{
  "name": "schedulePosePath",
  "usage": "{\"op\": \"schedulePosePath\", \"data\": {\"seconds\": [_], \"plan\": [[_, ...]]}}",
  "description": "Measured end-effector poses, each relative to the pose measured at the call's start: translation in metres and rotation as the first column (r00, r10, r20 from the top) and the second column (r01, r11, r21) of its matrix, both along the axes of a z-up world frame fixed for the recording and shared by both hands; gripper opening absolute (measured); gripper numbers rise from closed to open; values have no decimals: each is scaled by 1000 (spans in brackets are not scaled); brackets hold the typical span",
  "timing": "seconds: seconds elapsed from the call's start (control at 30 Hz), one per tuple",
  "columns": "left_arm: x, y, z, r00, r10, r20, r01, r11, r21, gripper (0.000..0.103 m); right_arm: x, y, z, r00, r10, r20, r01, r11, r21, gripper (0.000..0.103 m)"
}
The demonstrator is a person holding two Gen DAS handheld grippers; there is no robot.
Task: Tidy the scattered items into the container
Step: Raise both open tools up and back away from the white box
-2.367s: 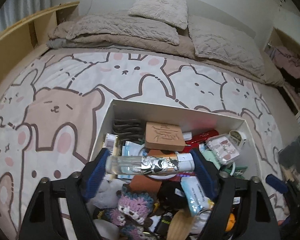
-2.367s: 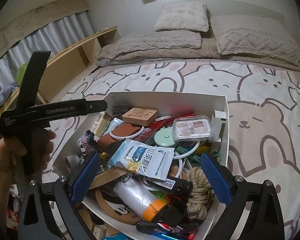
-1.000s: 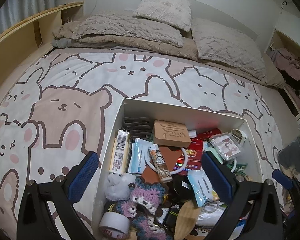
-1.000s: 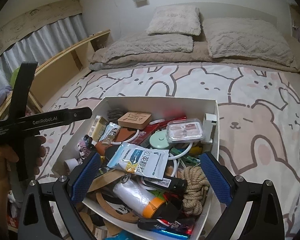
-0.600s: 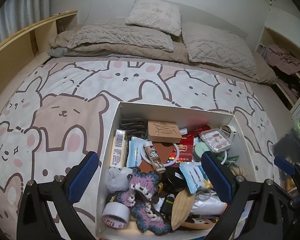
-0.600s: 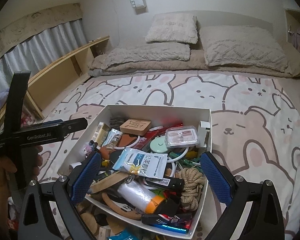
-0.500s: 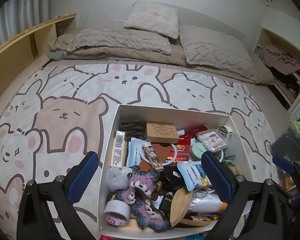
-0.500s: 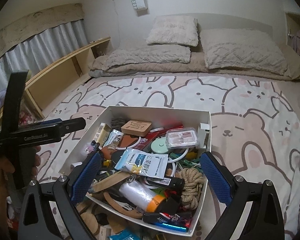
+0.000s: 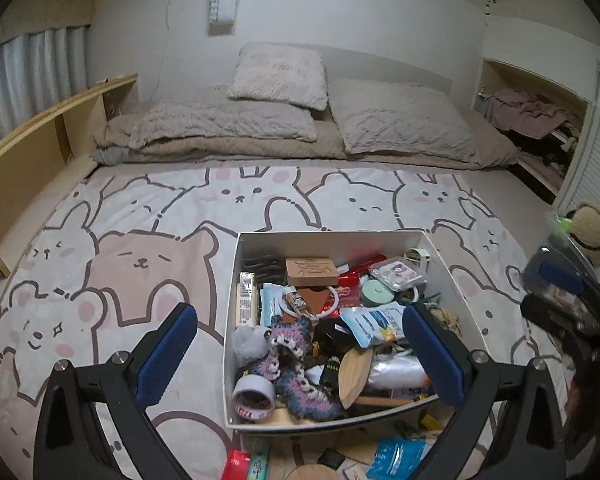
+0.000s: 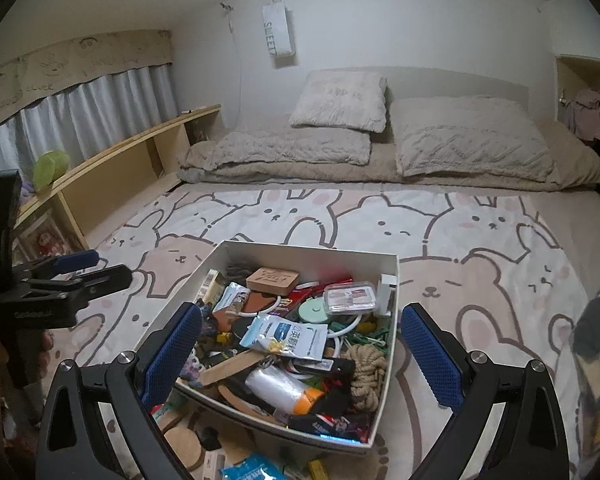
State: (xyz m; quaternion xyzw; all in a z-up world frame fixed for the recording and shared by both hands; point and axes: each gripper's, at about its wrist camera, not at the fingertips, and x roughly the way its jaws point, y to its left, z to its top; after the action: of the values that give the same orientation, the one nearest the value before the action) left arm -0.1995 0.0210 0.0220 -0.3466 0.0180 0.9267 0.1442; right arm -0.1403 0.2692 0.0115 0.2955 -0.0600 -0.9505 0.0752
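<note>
A white box (image 9: 328,234) stands on the animal-print mat, heaped with small items: a wooden block (image 9: 311,271), a crochet piece (image 9: 290,340), a tape roll (image 9: 253,396) and a small printed bottle (image 9: 296,304). My left gripper (image 9: 300,354) hovers open above the box's near half, holding nothing. My right gripper (image 10: 302,360) is open and empty too, over the same box (image 10: 308,249) from its near right corner. Loose items lie on the floor in front of the box, among them a blue packet (image 9: 396,456) and a wooden disc (image 10: 184,440).
The mat (image 9: 140,256) spreads left and beyond the box. Bedding with pillows (image 9: 284,136) lies at the back. A low wooden shelf (image 10: 112,176) runs along the left under curtains. A hand holds the left gripper's handle (image 10: 44,340) at the left edge.
The left gripper, earlier shut on the printed bottle above the box, has opened and the bottle now lies inside. Both grippers have pulled back and up, showing more of the room.
</note>
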Motion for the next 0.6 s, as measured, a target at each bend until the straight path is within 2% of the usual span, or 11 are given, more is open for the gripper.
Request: {"op": "schedulePosePath", "data": {"seconds": [0.33, 0.6], "plan": [[51, -21, 33, 993, 2, -118, 7, 997, 73, 103, 47, -1, 24, 997, 3, -71, -3, 1000, 1, 100], [75, -36, 42, 983, 9, -181, 2, 998, 58, 103, 69, -6, 45, 991, 9, -133, -9, 1000, 3, 100]]}}
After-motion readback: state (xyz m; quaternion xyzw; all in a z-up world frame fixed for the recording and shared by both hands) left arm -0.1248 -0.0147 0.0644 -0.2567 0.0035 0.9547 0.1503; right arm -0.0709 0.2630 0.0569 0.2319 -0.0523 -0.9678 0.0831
